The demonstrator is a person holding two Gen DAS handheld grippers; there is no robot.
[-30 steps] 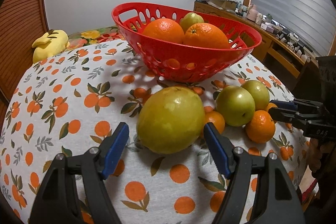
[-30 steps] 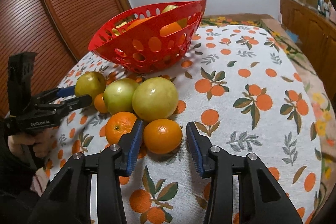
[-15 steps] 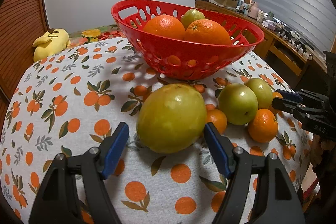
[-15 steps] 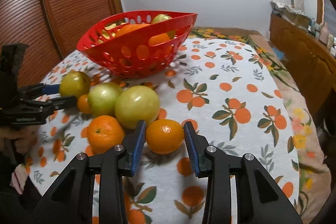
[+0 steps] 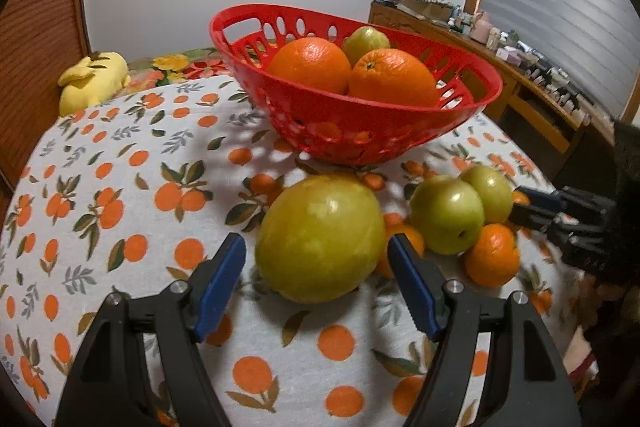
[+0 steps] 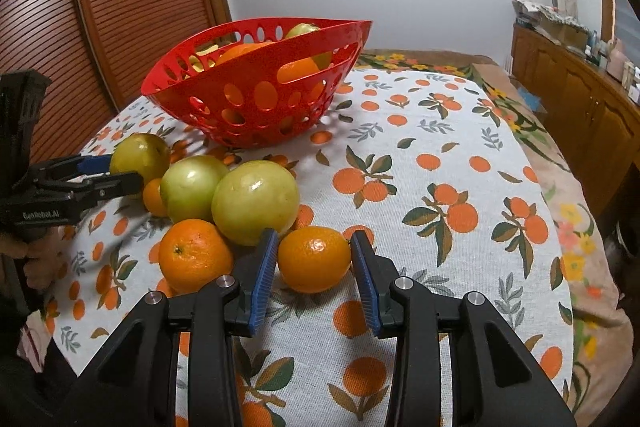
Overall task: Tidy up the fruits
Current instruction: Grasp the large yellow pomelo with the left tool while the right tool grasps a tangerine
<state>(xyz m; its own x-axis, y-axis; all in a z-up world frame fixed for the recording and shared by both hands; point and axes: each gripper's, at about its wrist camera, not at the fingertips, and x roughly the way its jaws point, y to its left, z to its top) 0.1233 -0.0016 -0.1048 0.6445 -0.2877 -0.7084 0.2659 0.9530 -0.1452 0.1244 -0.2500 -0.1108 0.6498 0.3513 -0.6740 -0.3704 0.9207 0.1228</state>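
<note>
Right gripper [image 6: 314,259] sits narrow around the mandarin [image 6: 314,259] on the table, not clamped yet. Left gripper [image 5: 316,259] gapes wide at the pomelo [image 5: 320,238]. I'd squeeze gently, dead-centre, then lift to the basket [image 6: 256,103].

Left gripper [image 5: 316,269] frame: I see two matte black moulded arms with triangular cut-outs.
Left pads [image 5: 219,285]: blue, ribbed, long and narrow.
Left screws [image 5: 179,286]: round silver heads, two on each arm.
Right gripper [image 6: 314,261] frame: the same black arms and cut-outs.
Right pads [image 6: 262,281]: blue with fine serrated ridges.
Marking [image 6: 40,215]: pale lettering on the left gripper's black body, too small for me to read surely.
Skin [image 6: 34,261]: bare fingers under that body.
</note>
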